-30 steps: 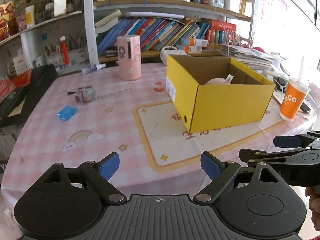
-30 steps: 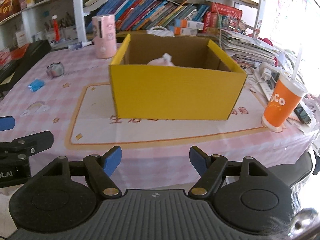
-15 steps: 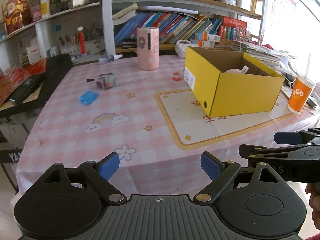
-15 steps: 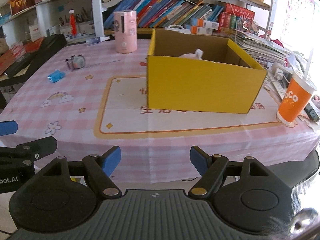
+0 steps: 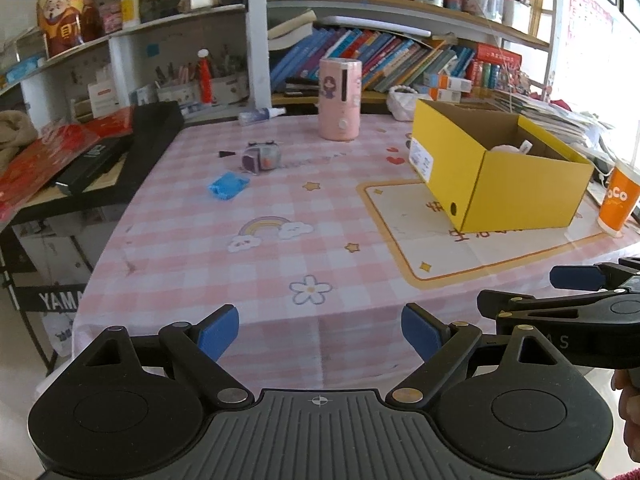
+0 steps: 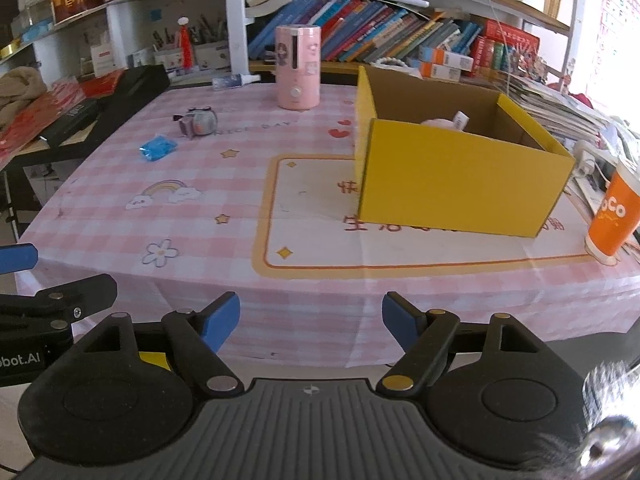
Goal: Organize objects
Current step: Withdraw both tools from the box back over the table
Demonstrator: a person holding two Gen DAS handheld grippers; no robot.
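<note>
Yellow cardboard box (image 6: 460, 184) sits toward the right side of the desk (image 5: 240, 264), open at the top, with a pale pink soft thing (image 6: 440, 123) already lying inside. Loose items lie well apart from it near the far left corner: a small blue packet (image 5: 227, 185) and, just beyond it, a little grey-purple toy (image 5: 262, 157). A tall pink canister (image 5: 340, 98) stands upright at the far edge.

Both claws hang off the near edge, holding nothing: the left claw (image 5: 320, 328) is spread wide, and the right claw (image 6: 311, 318) likewise.

By my judgement this is the pause between items, with one thing boxed and the rest waiting. The next move likely calls for the left claw to reach across to the blue packet, come down over it with the fingers straddling it, and close. Being flat and thin, the packet may slip.
</note>
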